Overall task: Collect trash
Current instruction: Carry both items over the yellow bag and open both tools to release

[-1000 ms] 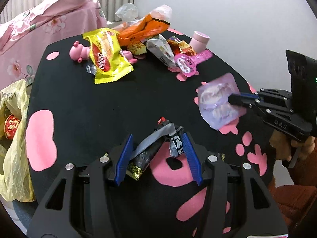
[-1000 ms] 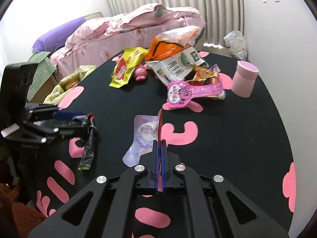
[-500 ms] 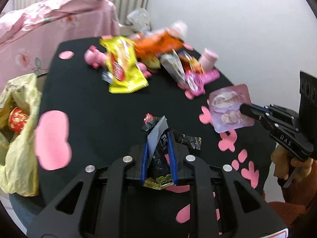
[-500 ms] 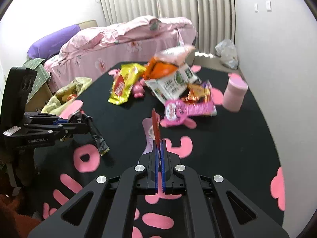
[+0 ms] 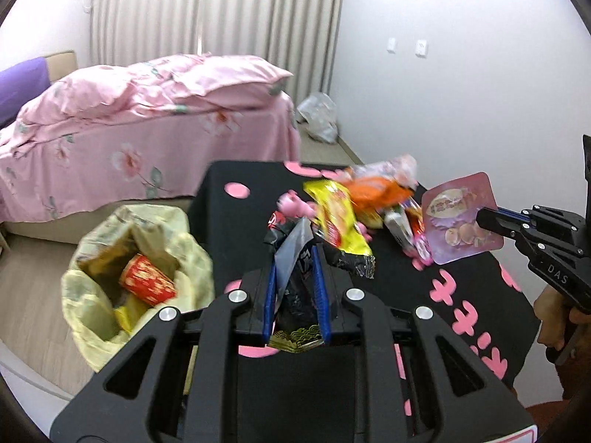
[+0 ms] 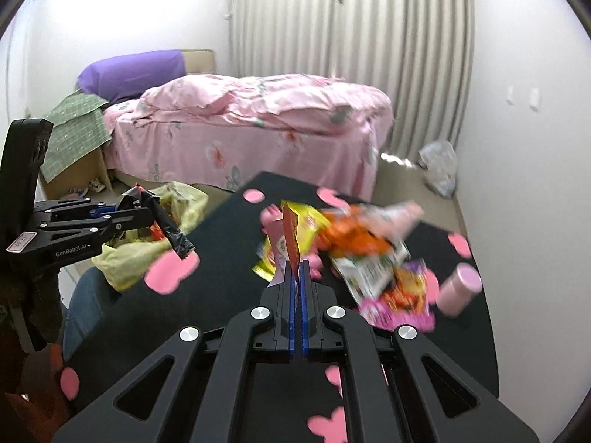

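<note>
My left gripper (image 5: 295,265) is shut on a crumpled black and silver wrapper (image 5: 291,251), held up above the near edge of the black table (image 5: 236,221). The right wrist view shows that left gripper (image 6: 147,212) over the table's left side, the wrapper (image 6: 173,234) dangling from it. My right gripper (image 6: 295,267) is shut on a flat purple packet (image 6: 291,229), seen edge-on here. From the left wrist view the right gripper (image 5: 487,217) holds the packet (image 5: 458,217) up at the right. A yellow trash bag (image 5: 85,295) stands open on the floor left of the table.
A pile of trash lies at the table's far side: a yellow snack bag (image 5: 336,221), an orange bag (image 5: 376,192), a pink pig toy (image 5: 291,203). A pink cup (image 6: 460,288) stands at the right. A pink bed (image 5: 147,129) lies behind. A hand (image 5: 554,317) grips the right handle.
My left gripper closed on the wrapper and lifted it off the table. The right gripper rose with the packet. Both views tilted up, and the trash bag came into fuller view.
</note>
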{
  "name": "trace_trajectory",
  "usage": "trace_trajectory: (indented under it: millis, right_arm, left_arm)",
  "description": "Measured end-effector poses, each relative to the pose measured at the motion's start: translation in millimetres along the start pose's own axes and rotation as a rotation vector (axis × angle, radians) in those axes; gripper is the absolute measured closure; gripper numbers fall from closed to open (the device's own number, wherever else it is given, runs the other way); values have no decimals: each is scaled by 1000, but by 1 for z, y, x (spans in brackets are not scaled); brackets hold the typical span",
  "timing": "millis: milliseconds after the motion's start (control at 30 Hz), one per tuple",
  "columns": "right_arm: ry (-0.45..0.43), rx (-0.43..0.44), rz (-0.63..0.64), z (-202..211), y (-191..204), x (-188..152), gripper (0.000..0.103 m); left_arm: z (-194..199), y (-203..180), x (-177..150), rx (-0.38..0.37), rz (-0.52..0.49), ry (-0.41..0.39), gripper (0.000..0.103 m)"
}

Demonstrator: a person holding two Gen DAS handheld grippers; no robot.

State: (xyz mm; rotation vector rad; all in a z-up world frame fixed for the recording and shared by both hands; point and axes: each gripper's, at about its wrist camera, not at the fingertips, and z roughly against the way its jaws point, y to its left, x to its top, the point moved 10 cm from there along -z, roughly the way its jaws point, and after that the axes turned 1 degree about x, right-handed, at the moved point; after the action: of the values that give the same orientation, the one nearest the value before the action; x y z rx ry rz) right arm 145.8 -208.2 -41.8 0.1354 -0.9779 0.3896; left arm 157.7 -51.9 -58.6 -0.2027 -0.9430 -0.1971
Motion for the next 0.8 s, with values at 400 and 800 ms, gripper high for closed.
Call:
trace_trajectory:
  millis: [400,800]
  right_arm:
    - [13,65,108,-42,70,55,100]
    - [48,161,151,-107,126,86,100]
  left_arm:
    - [20,128,3,172,228,-75,85]
    - [3,206,-37,302,423,-32,85]
